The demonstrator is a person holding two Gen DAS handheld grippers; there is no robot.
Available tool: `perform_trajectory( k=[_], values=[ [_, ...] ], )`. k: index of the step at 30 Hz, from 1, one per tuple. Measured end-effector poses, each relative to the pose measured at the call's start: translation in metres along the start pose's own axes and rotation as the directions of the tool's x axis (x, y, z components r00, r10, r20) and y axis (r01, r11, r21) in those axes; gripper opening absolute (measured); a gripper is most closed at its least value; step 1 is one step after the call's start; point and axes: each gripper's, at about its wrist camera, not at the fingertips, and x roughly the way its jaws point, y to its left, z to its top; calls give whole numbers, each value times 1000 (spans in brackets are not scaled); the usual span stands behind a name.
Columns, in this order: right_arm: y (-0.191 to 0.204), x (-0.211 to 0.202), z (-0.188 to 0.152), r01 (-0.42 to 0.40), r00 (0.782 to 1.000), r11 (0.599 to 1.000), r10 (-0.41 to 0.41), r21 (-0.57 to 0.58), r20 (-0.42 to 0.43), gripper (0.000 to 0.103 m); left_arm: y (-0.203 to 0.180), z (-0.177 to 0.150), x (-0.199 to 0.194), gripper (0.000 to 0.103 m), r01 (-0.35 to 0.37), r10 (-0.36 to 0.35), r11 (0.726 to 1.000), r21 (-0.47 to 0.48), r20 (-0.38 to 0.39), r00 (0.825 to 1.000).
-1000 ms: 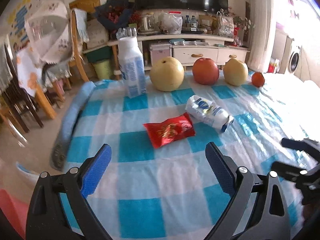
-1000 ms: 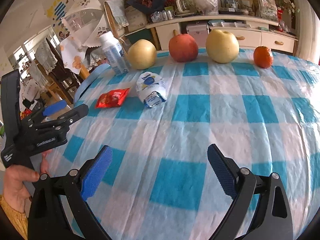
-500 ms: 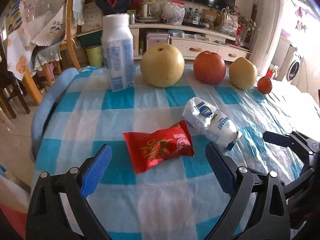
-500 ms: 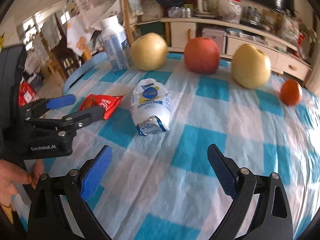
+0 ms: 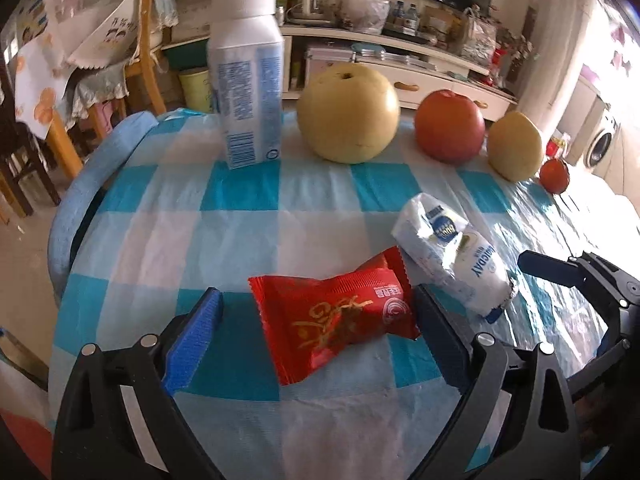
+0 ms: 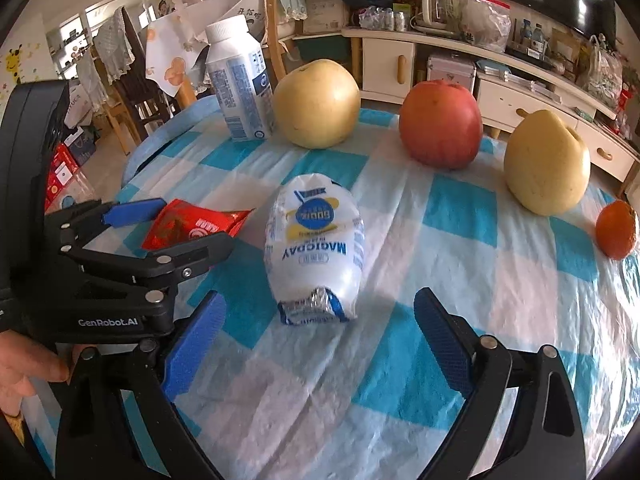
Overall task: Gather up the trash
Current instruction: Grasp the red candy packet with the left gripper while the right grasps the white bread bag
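- On the tablecloth (image 5: 248,240), the wrapper (image 5: 336,316) is set nearest, its right end seemingly touching the packet (image 5: 452,264).
- Farther back, bottle (image 5: 246,92), pear (image 5: 348,114), apple (image 5: 450,126), second pear (image 5: 516,146) and orange (image 5: 554,176) are ranged left to right.

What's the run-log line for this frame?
phase: approach | left claw: open, straddling red wrapper | right claw: open, facing white wrapper | nothing held
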Motion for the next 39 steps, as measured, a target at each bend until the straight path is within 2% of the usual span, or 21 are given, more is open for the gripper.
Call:
perform_trajectory(
  k=[1, 4, 8, 12, 16, 23, 28, 39],
  values=[
    [-1, 1, 1, -1, 1000, 1000, 1, 3, -5, 82, 0, 0, 1, 92, -1, 1, 1000, -3, -3, 1000],
    [-4, 2, 2, 3, 1000, 1000, -3, 17, -1, 74, -1, -1, 2, 91, -9, 9, 1000, 0, -5, 1000],
    [-4, 1, 3, 15, 1000, 1000, -15, 15, 1, 67, -3, -1, 2, 88, -13, 13, 1000, 10, -5, 1000],
    [0, 1, 3, 27, 1000, 1000, -26, -8, 2, 49, -4, -2, 0, 75, -20, 20, 1000, 14, 4, 1000],
    [-1, 0, 2, 14, 1000, 1000, -14, -5, 4, 48, -2, -3, -3, 63, -15, 15, 1000, 3, 14, 1000],
    [4, -8, -4, 34, 999, 999, -33, -30, 28, 48, 2, -5, -6, 58, 13, -13, 1000, -25, 25, 1000],
    [9, -18, -15, 50, 998, 998, -48, -41, 41, 48, 0, -10, -9, 43, 39, -38, 999, -34, 29, 999],
    [11, -47, -51, 54, 998, 998, -54, 10, 33, 48, -13, -34, -26, 42, 118, -117, 992, -34, 17, 993]
  ],
)
